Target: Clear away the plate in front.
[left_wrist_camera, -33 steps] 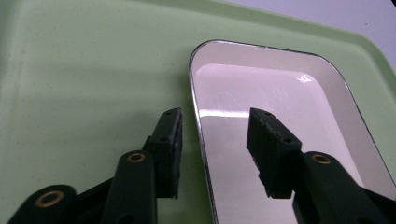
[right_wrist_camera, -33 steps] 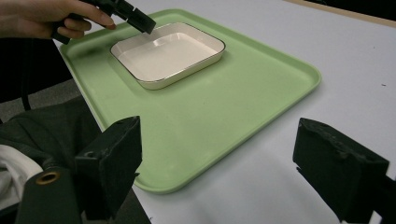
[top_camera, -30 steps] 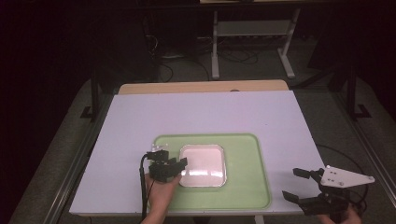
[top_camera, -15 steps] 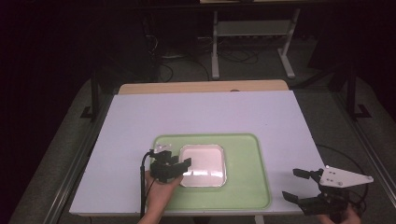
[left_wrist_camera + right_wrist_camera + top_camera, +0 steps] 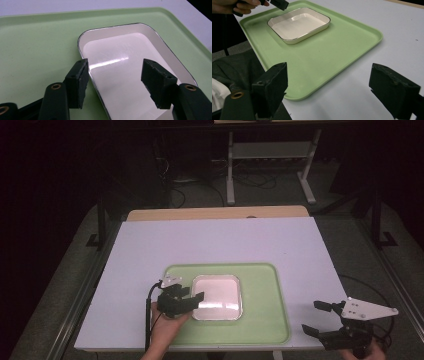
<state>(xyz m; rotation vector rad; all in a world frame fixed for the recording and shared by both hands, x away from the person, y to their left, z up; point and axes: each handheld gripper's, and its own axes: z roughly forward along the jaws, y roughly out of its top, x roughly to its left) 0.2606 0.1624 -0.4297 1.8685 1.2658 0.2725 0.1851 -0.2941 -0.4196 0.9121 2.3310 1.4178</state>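
Note:
A white rectangular dish (image 5: 217, 296) with a thin dark rim sits on a green tray (image 5: 260, 320) near the table's front. My left gripper (image 5: 194, 294) is open at the dish's left edge. In the left gripper view the dish (image 5: 125, 70) lies under the gripper (image 5: 115, 85): one jaw hangs over the tray (image 5: 37, 45) outside the rim, the other over the dish's inside. My right gripper (image 5: 314, 317) is open and holds nothing, off the tray's right front corner. In the right gripper view it (image 5: 329, 87) faces the tray (image 5: 324, 57) and dish (image 5: 298, 23).
The white table top (image 5: 215, 245) stretches bare behind and beside the tray. A wooden strip (image 5: 215, 213) runs along its far edge. Beyond it, a metal stand (image 5: 270, 155) and cables lie on the dark floor. A hand (image 5: 234, 6) holds the left gripper.
The left gripper has edged slightly right, farther over the dish's left rim. The right gripper has stayed nearly still.

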